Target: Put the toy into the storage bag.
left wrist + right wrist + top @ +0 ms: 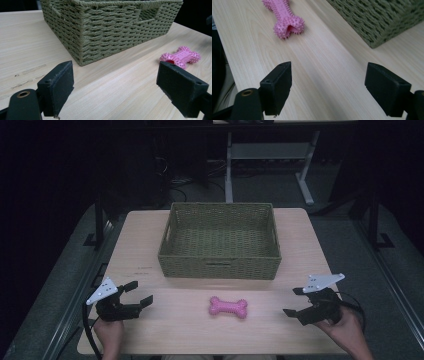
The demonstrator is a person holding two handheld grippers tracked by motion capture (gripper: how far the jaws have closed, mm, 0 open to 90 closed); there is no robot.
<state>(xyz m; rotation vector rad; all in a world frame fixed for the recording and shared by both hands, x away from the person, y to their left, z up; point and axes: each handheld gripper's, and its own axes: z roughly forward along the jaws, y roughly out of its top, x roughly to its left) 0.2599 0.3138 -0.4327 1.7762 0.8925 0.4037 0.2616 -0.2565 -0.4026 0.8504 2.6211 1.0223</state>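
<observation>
High view: dim and slightly soft, the table (150, 235) lit from above against near-black surroundings, shadows faint. Gripper views: brighter and even, the near jaws slightly blurred, soft shadow beneath the basket (110, 27).

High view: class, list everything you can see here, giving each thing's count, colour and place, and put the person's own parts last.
Basket: one, olive green wicker, at the table's far middle, nothing visible inside.
Bone toy: one, pink and spiky, on the table in front of the basket, between the two grippers.
Table: one, light wood, under everything.
Desk frame: one, pale grey legs, on the dark floor beyond the table.
Left gripper: one, black with a grey plate, near left, open.
Right gripper: one, black with a grey plate, near right, open.
Hands: two, at the table's near edge, one holding each gripper.
</observation>
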